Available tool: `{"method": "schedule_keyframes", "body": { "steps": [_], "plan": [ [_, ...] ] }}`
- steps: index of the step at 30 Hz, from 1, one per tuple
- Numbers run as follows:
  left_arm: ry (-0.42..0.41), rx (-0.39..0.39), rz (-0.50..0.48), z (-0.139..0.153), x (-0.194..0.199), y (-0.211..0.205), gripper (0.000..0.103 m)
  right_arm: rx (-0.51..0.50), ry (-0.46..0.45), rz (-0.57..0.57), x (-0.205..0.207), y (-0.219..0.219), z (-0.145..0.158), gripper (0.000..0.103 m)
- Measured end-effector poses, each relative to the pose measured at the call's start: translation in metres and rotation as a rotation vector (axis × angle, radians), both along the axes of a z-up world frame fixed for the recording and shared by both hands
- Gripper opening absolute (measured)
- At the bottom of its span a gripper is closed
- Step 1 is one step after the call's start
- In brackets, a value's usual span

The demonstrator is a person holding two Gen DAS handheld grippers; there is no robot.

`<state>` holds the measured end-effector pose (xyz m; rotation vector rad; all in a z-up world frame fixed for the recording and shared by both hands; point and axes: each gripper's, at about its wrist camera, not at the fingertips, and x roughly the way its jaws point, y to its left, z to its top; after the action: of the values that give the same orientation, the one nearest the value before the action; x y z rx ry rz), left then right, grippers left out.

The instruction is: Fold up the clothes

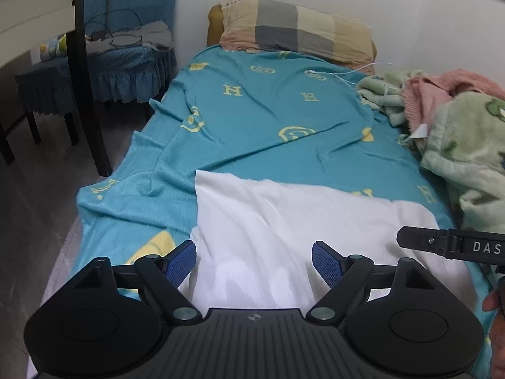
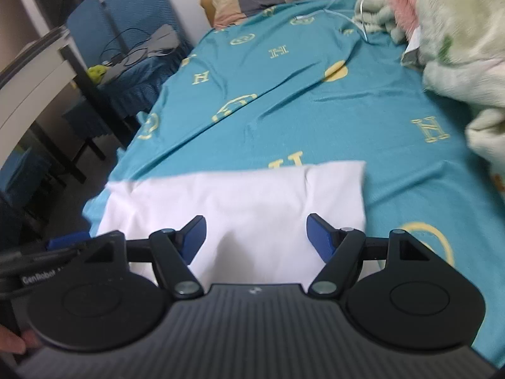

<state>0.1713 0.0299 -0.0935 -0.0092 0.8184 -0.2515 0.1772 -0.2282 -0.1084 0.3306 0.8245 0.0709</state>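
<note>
Beyond the hand-held gripper, a teal sheet point(image 1: 268, 117) covers the bed; checked pillow point(image 1: 296, 28) farthest, fleece blankets point(image 1: 467, 145) right, blue-covered chair point(image 1: 126, 41) left.

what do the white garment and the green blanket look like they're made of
White garment: thin, smooth woven or knit fabric, probably cotton; it lies flat with soft shallow creases and a matte surface. Green blanket: thick plush fleece, seemingly; fuzzy nap, bulky rounded folds.

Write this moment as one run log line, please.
stage: fold clothes | left gripper: open, empty | right gripper: open, empty | white garment: folded, lying on teal sheet
</note>
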Motion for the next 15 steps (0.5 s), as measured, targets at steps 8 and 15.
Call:
{"method": "schedule_keyframes", "body": {
  "steps": [8,15],
  "plan": [
    [0.017,0.032,-0.007,0.007,-0.057,0.002,0.084,-0.032,-0.011,0.006,-0.061,0.010,0.024,0.072],
    [0.135,0.078,0.036,-0.014,-0.060,0.008,0.084,-0.078,0.110,-0.011,-0.061,0.013,-0.003,0.071]
  ]
}}
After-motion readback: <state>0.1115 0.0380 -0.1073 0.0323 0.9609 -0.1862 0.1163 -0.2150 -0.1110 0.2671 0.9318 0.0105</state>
